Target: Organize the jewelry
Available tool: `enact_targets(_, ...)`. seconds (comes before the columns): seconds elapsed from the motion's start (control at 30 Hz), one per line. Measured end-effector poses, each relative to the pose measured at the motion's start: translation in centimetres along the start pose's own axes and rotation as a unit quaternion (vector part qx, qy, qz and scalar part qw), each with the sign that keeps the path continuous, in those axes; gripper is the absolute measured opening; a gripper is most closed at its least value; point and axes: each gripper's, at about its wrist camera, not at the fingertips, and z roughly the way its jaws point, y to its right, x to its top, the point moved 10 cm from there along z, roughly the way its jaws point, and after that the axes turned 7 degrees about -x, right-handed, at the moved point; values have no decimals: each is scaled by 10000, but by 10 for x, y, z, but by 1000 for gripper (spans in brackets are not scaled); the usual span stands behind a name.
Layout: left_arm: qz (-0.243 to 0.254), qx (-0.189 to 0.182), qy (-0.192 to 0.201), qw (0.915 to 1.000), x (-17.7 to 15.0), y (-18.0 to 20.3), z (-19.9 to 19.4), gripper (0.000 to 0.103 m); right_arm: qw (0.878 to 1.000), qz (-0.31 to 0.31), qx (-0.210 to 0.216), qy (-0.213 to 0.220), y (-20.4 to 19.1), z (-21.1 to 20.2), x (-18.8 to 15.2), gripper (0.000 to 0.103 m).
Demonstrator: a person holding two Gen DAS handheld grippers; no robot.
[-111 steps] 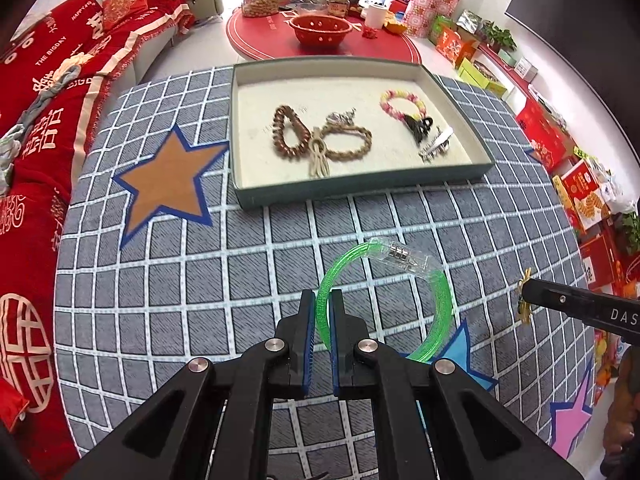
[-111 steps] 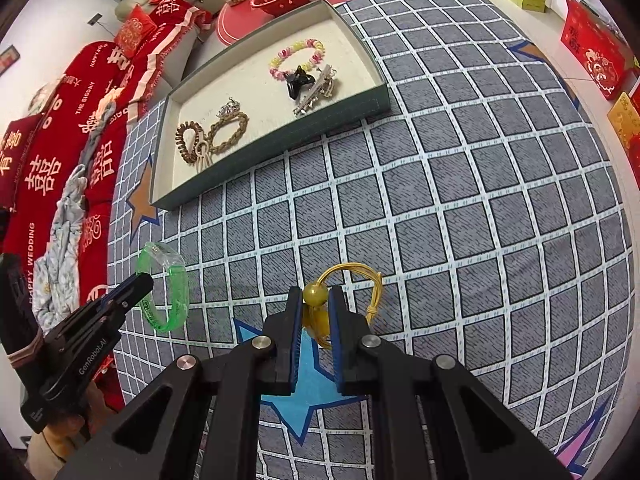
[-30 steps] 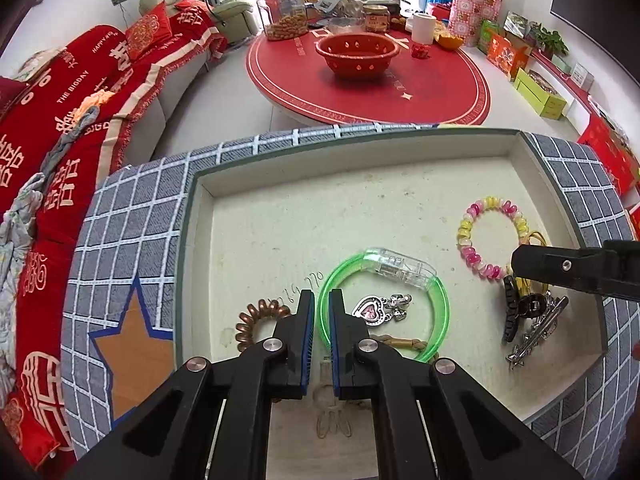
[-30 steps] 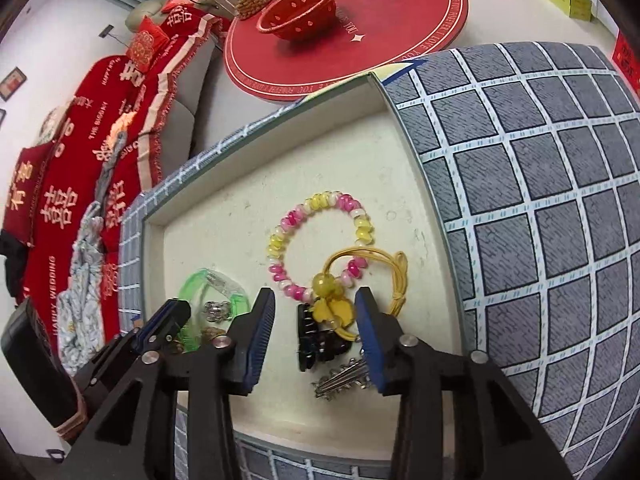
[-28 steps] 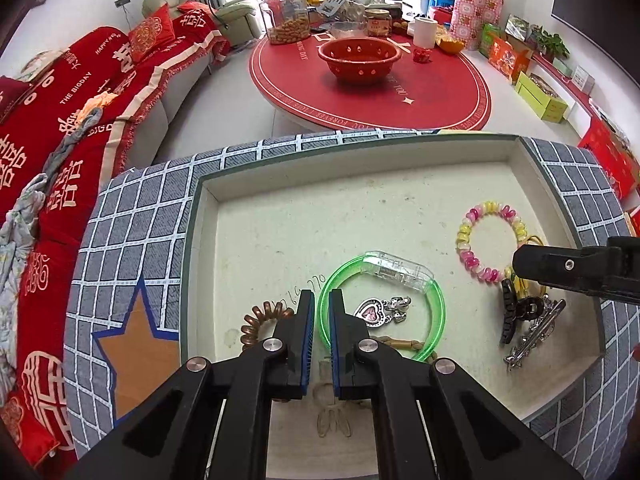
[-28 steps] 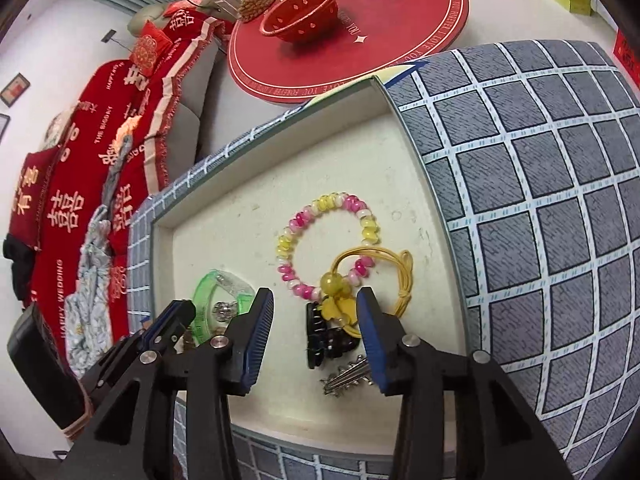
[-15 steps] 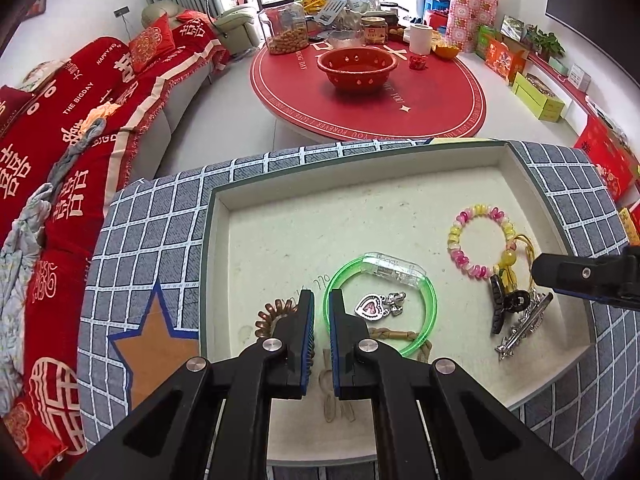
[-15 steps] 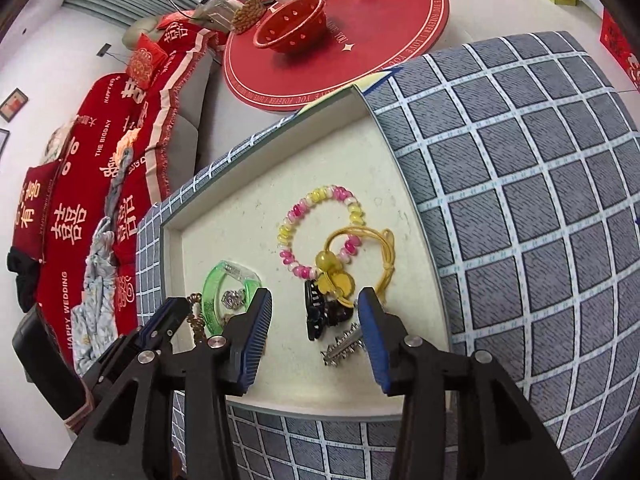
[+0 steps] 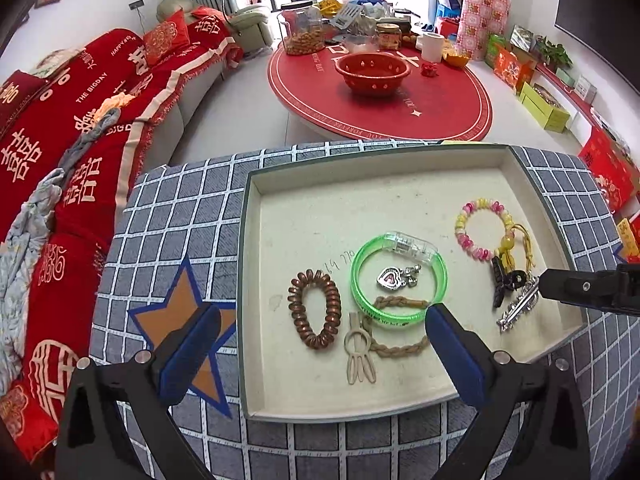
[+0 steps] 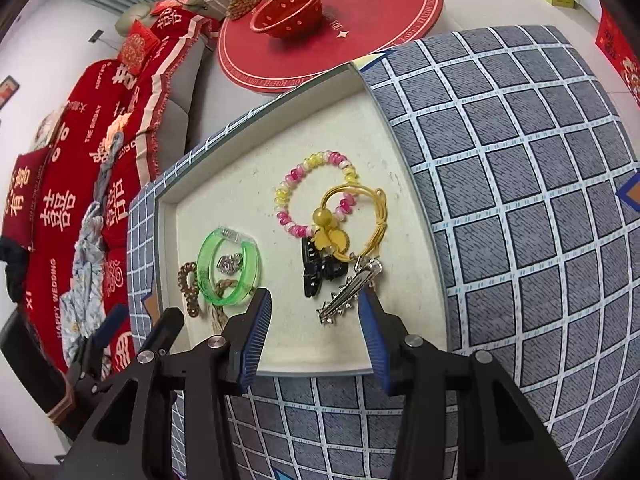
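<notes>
Since half a second ago the left gripper [image 9: 320, 344] has let go of the green bangle [image 9: 398, 280] and spread its blue-padded fingers [image 9: 454, 354] wide; the bangle now lies flat in the tray [image 9: 250, 360], free of both pads. The right pad stands just beside the bangle's near rim, the left pad hangs over the grey checked cloth [image 9: 176, 216] outside the tray wall. The right gripper [image 10: 314, 332] is parted as well, holding nothing, its fingers above the tray's near edge on either side of the silver hair clip [image 10: 350, 292].

Inside the green bangle rests a silver heart charm [image 9: 390, 278], and the bangle overlaps a braided tan cord bracelet [image 9: 400, 326]. Left of these lie a brown spiral hair tie [image 9: 314, 308] and a pale beige hair clip [image 9: 360, 356]. Toward the tray's right side a pink-and-yellow bead bracelet [image 10: 312, 196] overlaps a yellow cord bracelet [image 10: 356, 220] with an amber bead, which touches a black claw clip [image 10: 318, 268] beside the silver clip.

Beyond the cloth stand a red round table [image 9: 380, 92] with a red colander [image 9: 372, 72], and a red-covered sofa [image 9: 80, 120] to the left.
</notes>
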Motion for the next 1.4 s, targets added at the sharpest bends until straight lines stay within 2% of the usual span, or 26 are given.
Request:
enact_targets(0.03,13,19,-5,10000,-1,-1,-2,103,10000,-48,-40,12,-1,-1,-2,59)
enact_targets(0.13,80,107,-10,9999,-7,-6,-7,103,9997,-160,-181,23,-4,-3,-7,59)
enact_targets(0.2,94,112,-53,9999,-13,-9,-10,103,9991,-230,-361,-65,-3,0,-13,64)
enact_targets(0.27,80,116,-91,9999,-19,-12,-11,103,9982,-280,-496,-205,-1,3,-20,84)
enact_targets(0.37,60,59,-138,9999,-29,-16,-13,103,9973,-360,-569,-289,-4,5,-29,84)
enact_targets(0.47,30,-27,-220,9997,-42,-18,-15,103,9978,-315,-450,-378,-8,3,-38,84)
enact_targets(0.7,-63,-125,-233,9996,-70,-24,-30,103,9989,-265,-377,-116,-10,-11,-56,85)
enact_targets(0.9,-258,-228,-139,9993,-90,-29,-47,103,9969,-392,-554,388,-6,-23,-79,86)
enact_targets(1.1,-163,-225,29,9996,-102,-27,-64,103,9864,-738,-849,1196,-4,-46,-99,86)
enact_targets(1.4,-199,-388,178,9989,-115,-24,-83,103,9821,-486,-1020,1506,8,-63,-124,86)
